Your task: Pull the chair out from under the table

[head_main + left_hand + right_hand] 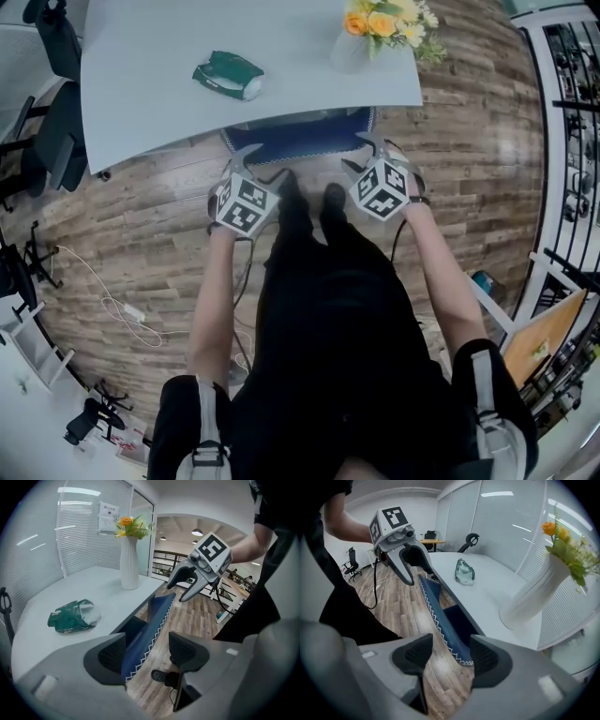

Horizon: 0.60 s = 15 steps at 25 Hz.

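The person is standing on the wooden floor, arms reaching forward and down, and is holding both grippers at the top edge of the chair backrest. The left gripper is straddling that blue edge with its white zigzag stitching: its jaws are standing moderately wide, the fabric is lying close against the pad on the surface's side, and a clear gap is showing at the other pad, so nothing is being clamped. The right gripper is mirroring this at the opposite end of the backrest, jaws likewise apart, the edge passing between them. The chair is sitting tucked under the near edge of the surface, only the backrest rim showing, the seat hidden beneath. Farther on, a crumpled green packet is lying on the surface, and a white vase of flowers is standing near its right edge, well apart from the packet. By judgement, the task is standing at its opening step: both grippers are placed for a grasp, but closing on the backrest and drawing the chair back toward the person are remaining to be done, and the pull will be needing even effort from both sides to keep the chair from slewing
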Motion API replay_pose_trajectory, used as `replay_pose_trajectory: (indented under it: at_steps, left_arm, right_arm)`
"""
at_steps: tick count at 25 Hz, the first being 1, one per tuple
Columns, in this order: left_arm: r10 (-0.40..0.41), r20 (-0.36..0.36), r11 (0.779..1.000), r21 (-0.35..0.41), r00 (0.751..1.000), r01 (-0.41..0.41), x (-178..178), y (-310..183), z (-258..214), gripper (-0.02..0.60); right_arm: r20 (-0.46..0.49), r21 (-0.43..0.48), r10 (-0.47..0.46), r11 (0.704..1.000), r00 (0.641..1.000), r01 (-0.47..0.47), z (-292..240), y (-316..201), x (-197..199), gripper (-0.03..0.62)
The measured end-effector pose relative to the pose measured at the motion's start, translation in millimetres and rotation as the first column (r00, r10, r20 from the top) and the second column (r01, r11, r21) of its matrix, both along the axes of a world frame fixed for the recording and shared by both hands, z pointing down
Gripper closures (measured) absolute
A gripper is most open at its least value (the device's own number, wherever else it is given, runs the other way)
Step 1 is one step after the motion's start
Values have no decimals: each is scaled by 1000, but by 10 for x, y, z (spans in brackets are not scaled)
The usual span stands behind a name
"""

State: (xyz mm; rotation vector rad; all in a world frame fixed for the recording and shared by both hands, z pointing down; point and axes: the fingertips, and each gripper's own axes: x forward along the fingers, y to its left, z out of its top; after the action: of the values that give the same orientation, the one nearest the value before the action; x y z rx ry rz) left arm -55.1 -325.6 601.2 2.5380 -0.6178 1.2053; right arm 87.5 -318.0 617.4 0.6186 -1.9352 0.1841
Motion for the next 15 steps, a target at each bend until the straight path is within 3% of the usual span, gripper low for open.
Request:
replay_pose_trajectory:
  at_steps: [15]
  left_arm:
    - [73,116,997,-27,991,-71,-131,-99,562,308]
  right_arm:
    - [-109,-55,-108,993,988,102,593,-141,-86,353]
